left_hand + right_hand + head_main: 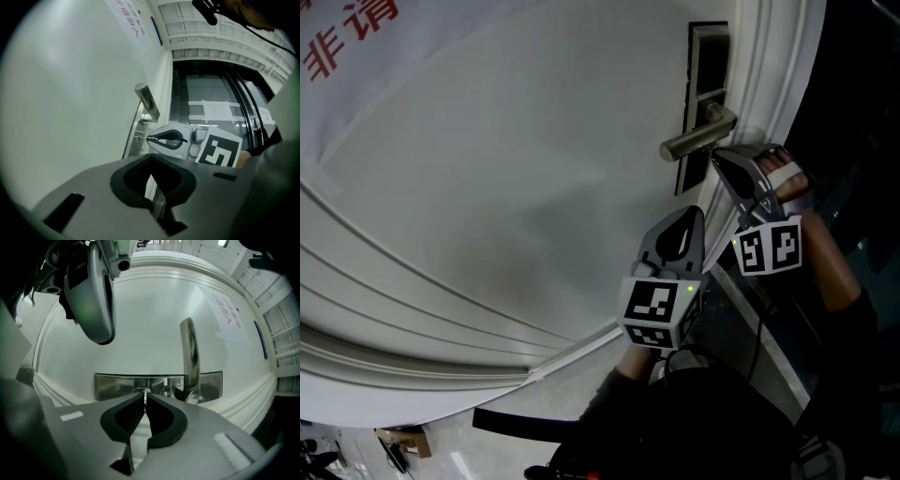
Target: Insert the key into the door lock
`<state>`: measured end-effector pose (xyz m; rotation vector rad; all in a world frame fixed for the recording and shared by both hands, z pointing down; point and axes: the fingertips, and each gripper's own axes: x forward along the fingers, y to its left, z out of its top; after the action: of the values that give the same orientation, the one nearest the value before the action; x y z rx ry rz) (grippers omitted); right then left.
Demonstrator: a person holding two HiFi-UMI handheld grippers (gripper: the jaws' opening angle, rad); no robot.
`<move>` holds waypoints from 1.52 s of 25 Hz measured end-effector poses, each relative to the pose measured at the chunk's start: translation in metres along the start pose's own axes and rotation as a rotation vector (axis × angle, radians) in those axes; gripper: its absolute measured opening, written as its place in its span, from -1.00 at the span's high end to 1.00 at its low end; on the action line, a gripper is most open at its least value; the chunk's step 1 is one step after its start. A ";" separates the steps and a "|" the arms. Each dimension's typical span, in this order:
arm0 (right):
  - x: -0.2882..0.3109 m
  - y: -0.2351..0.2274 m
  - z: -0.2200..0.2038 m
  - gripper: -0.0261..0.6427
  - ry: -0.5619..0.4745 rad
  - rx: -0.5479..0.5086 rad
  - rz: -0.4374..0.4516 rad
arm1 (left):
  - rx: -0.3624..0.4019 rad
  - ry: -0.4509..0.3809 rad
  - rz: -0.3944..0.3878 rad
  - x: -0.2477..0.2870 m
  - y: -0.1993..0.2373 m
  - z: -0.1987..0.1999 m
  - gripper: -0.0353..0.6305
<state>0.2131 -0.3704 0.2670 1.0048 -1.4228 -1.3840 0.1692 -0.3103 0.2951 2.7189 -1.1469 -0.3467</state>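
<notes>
I see a white sheet with red characters up left, brown cardboard on the floor below, a paper notice on glass beyond

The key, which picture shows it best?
The right gripper view: the key sits pinched in the right gripper, jaws shut, at the lock plate. The left gripper view shows it small, from the side. The head view hides it behind that gripper.

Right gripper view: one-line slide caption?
Right gripper pinches a key, tip at the lock plate beside the door handle.
</notes>
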 end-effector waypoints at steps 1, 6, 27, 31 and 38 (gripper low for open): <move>0.000 0.001 0.000 0.89 0.000 -0.025 -0.006 | 0.001 0.000 0.000 0.000 0.000 0.000 0.89; 0.000 0.001 -0.001 0.89 0.002 -0.005 -0.004 | 0.003 0.005 -0.004 -0.001 0.000 -0.001 0.89; 0.000 0.000 -0.001 0.89 0.008 -0.020 -0.005 | -0.004 0.010 -0.017 -0.001 -0.002 0.001 0.89; 0.001 0.002 -0.002 0.89 0.003 -0.098 -0.027 | -0.003 0.009 -0.024 -0.001 -0.002 -0.002 0.89; 0.009 0.002 -0.002 0.89 0.014 -0.043 -0.018 | -0.009 0.008 -0.007 -0.002 0.004 -0.003 0.89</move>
<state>0.2123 -0.3800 0.2691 1.0004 -1.3708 -1.4123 0.1663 -0.3114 0.2987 2.7143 -1.1314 -0.3407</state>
